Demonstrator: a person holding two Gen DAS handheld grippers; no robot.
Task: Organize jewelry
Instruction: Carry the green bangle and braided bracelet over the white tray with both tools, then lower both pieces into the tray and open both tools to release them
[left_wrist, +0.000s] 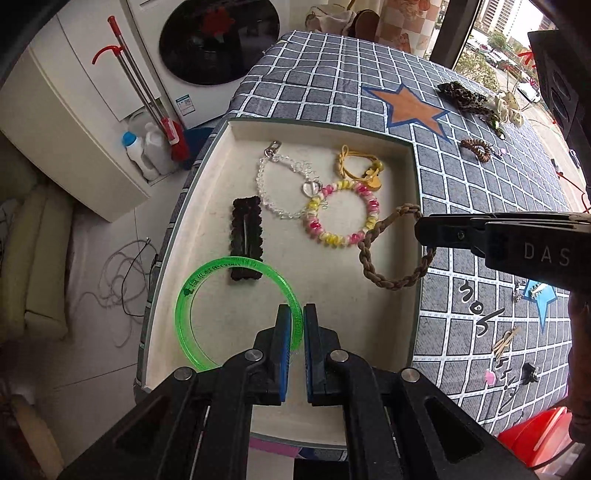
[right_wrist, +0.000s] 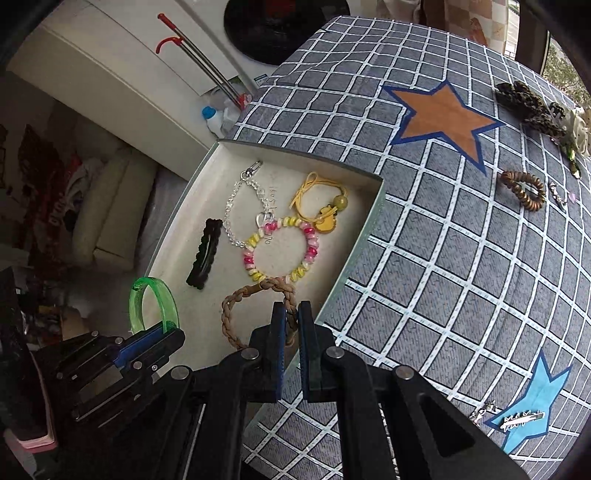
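Left hand-held gripper (left_wrist: 295, 314): pads clamped on green bangle (left_wrist: 207, 280), over cream tray (left_wrist: 321, 127). Right hand-held gripper (right_wrist: 291, 312): pads clamped on braided brown bracelet (right_wrist: 231, 306) at tray's near edge. Tray contents: black hair clip (left_wrist: 245, 240), clear bead bracelet (left_wrist: 266, 184), pink-yellow bead bracelet (left_wrist: 341, 214), yellow cord charm (left_wrist: 360, 166); tray stands on checked desk (left_wrist: 480, 221).

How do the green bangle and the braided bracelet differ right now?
The green bangle is a rigid, see-through plastic ring with printed text; the braided bracelet is a soft, opaque tan cord loop. The bangle is clamped by the left gripper, the bracelet by the right gripper. Both hang over the white tray, each pinched at one spot on its rim.
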